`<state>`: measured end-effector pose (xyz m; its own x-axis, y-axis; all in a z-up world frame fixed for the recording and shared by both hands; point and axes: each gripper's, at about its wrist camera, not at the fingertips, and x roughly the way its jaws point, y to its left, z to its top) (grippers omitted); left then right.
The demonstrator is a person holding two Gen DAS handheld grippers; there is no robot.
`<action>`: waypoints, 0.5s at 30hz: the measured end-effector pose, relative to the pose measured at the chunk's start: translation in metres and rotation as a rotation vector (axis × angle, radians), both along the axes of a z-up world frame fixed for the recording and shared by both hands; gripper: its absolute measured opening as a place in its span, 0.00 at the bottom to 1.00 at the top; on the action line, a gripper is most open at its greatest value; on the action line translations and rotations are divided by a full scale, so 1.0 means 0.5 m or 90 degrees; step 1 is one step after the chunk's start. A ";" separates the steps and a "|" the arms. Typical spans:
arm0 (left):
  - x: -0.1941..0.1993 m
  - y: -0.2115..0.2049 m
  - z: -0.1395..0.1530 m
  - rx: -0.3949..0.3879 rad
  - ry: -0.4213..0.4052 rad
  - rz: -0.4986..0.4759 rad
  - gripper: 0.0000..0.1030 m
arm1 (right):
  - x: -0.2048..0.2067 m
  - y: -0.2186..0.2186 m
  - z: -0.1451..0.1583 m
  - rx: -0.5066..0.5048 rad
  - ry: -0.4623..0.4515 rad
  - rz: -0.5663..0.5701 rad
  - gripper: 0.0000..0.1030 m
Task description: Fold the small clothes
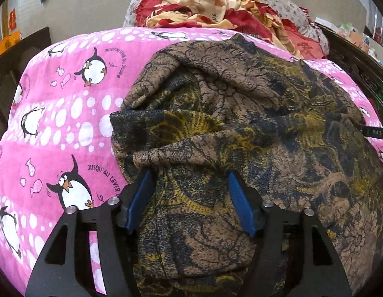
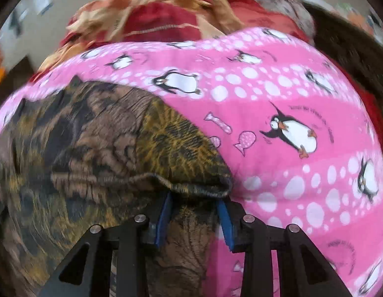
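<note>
A knitted garment [image 1: 241,123] patterned in brown, dark blue and yellow lies crumpled on a pink penguin-print blanket [image 1: 67,99]. My left gripper [image 1: 189,174] stands open over its near left part. Its blue pads sit wide apart, with loose cloth lying between them. In the right wrist view the same garment [image 2: 104,136] fills the left half. My right gripper [image 2: 195,199] is shut on a bunched fold at the garment's right hem, which hides the fingertips. That view is blurred.
The pink blanket [image 2: 290,99] spreads to the right of the garment. A heap of red and cream floral fabric [image 1: 203,7] lies behind it. Dark wooden furniture [image 1: 352,57] stands at the right, and a black part [image 1: 374,132] pokes in from the right edge.
</note>
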<state>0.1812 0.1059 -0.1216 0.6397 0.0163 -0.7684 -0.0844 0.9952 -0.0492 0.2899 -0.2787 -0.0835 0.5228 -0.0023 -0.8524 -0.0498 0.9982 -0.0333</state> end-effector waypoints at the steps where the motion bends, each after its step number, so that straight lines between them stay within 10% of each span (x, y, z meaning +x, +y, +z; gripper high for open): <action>1: 0.007 0.014 -0.006 -0.023 0.013 0.009 0.76 | -0.001 0.009 0.003 -0.021 0.002 0.006 0.32; 7: 0.011 0.019 -0.005 -0.026 0.012 0.015 0.77 | -0.116 0.063 0.113 0.001 -0.119 0.010 0.34; 15: 0.011 0.016 -0.005 -0.027 0.011 0.014 0.77 | -0.178 0.101 -0.010 0.050 -0.075 0.051 0.65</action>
<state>0.1869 0.1137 -0.1242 0.6256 -0.0030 -0.7801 -0.1078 0.9901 -0.0902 0.2011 -0.2283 -0.0886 0.6154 0.1070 -0.7809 -0.1295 0.9910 0.0337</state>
